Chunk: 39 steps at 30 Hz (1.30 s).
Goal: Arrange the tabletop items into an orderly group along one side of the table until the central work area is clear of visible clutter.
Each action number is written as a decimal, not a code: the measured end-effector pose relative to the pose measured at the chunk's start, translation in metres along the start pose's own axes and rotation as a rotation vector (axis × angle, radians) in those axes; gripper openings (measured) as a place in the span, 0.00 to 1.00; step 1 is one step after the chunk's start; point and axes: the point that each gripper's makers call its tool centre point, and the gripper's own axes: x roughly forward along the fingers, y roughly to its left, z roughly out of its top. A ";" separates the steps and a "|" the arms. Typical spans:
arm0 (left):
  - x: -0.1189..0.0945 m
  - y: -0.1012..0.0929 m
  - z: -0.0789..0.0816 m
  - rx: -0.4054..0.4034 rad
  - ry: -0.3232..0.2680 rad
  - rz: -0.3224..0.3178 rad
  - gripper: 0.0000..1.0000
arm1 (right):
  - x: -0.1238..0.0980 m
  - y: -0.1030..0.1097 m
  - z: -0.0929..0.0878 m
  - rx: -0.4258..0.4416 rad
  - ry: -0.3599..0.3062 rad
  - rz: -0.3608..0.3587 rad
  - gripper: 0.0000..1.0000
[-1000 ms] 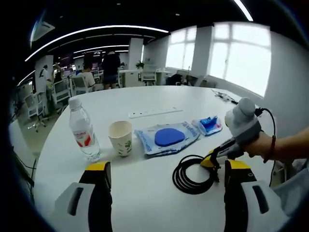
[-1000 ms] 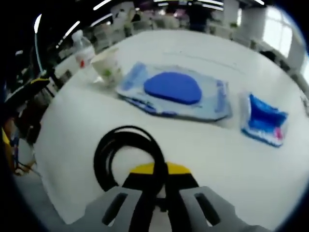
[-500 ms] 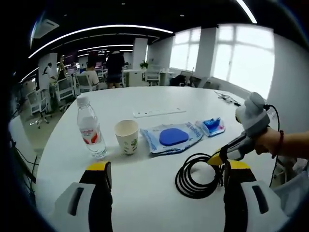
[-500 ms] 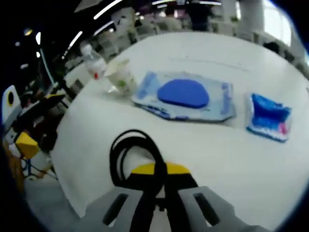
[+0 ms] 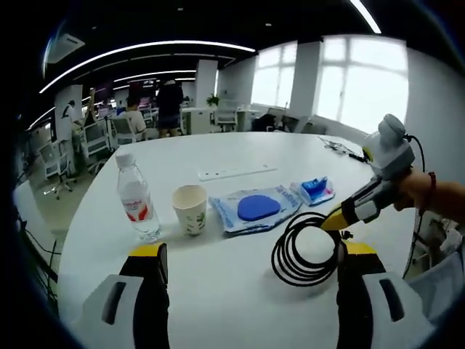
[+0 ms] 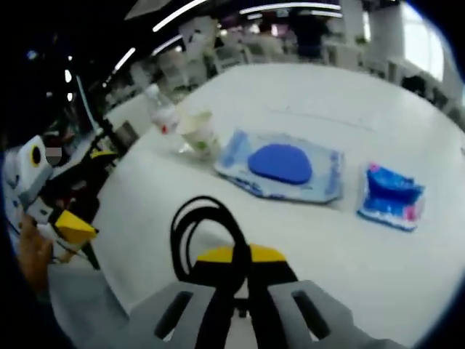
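Left gripper view: the left gripper hangs wide open and empty. On the round white table, one clear plastic water bottle, one paper cup, one blue wet-wipe pack and one small blue packet line its far side.

Right gripper view: the right gripper is clamped on one coiled black cable, apparently lifting it off the near edge toward that row.

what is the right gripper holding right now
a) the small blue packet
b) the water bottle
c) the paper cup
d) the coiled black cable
d: the right gripper is shut on the coiled black cable, which hangs lifted off the white table; the paper cup, water bottle and small blue packet sit untouched on it.
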 end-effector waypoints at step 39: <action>-0.009 -0.008 -0.009 0.065 0.041 -0.020 0.97 | -0.035 -0.058 -0.003 0.078 0.012 -0.053 0.00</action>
